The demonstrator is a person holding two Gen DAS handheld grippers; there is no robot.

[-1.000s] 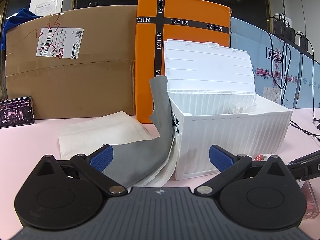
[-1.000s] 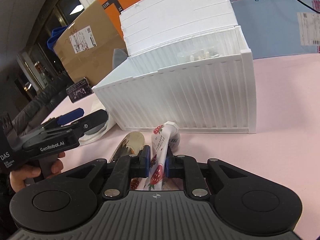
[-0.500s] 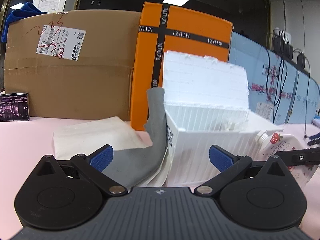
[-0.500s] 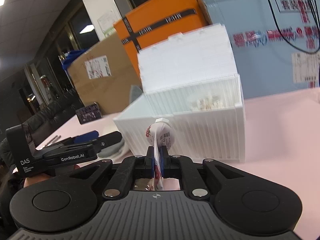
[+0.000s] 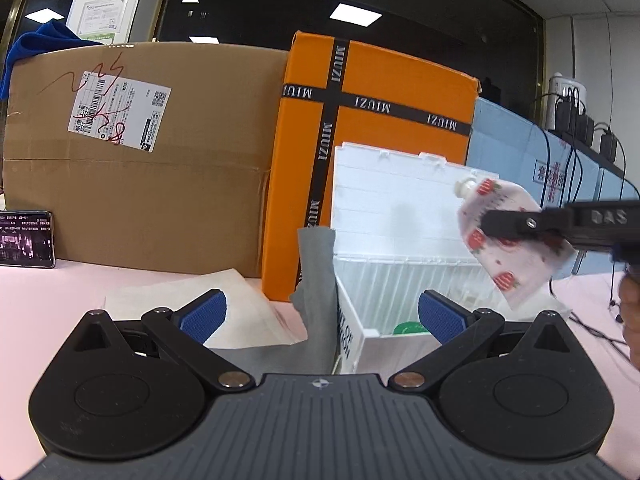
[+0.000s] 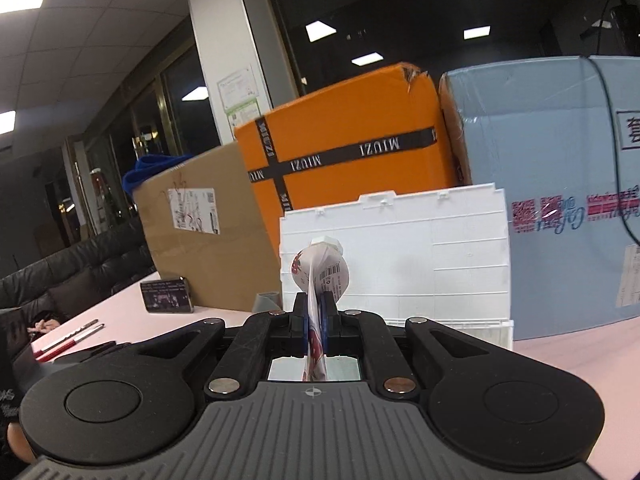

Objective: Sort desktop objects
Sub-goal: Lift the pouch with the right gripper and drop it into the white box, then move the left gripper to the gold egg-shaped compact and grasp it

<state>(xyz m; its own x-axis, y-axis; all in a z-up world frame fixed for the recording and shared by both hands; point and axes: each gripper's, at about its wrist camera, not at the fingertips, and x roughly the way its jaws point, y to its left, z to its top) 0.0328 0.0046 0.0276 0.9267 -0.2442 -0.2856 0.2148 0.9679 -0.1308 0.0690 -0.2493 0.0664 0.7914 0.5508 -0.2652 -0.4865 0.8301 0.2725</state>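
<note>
Strawberry pouch held in the air above the open white bin

The right gripper pinches the pouch above the bin's rim, in front of its raised lid. The left gripper hangs spread and empty near the bin's corner. The orange box behind reads "MIUZI".

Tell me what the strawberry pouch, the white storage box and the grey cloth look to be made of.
Strawberry pouch: thin flexible plastic film, glossy print, hard white screw cap; it creases where the right tool pinches it.
White storage box: rigid moulded plastic, matte, ribbed walls, slightly translucent.
Grey cloth: soft fabric, matte, draped limply against the box; possibly microfibre.
</note>
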